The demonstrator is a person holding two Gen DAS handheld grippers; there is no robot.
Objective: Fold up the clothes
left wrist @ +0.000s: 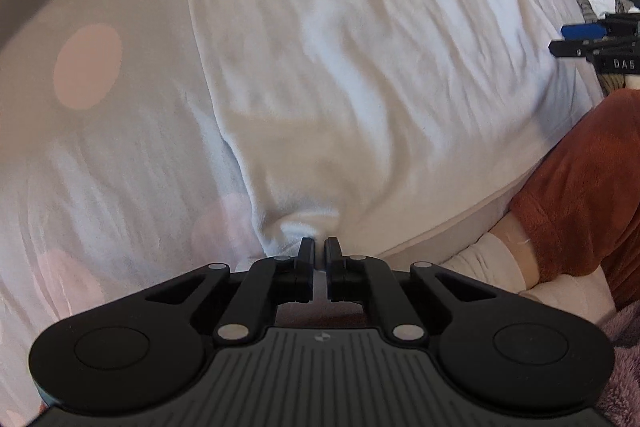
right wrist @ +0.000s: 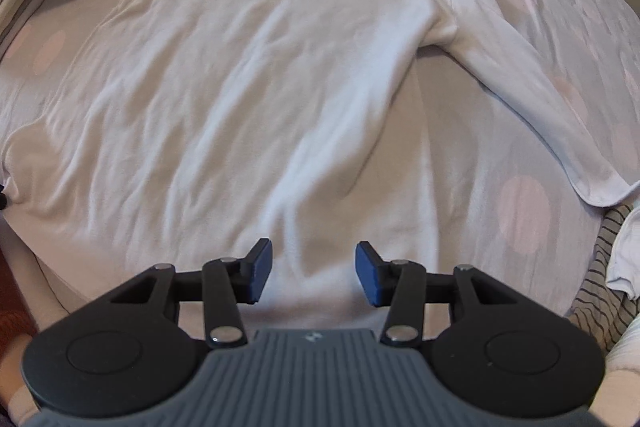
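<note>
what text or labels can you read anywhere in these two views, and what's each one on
"DAS": raised letters on the black body of the right gripper, at the right edge of the left wrist view; it may run on past the frame.
A small round emblem sits on each gripper's grey ribbed base; no letters legible.
The white shirt shows no print.

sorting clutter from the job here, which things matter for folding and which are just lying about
In the job:
white long-sleeved top, spread flat
left gripper, shut on its hem
right gripper, open over the hem

Lying about:
striped garment
small white cloth
spotted bedsheet underneath
</note>
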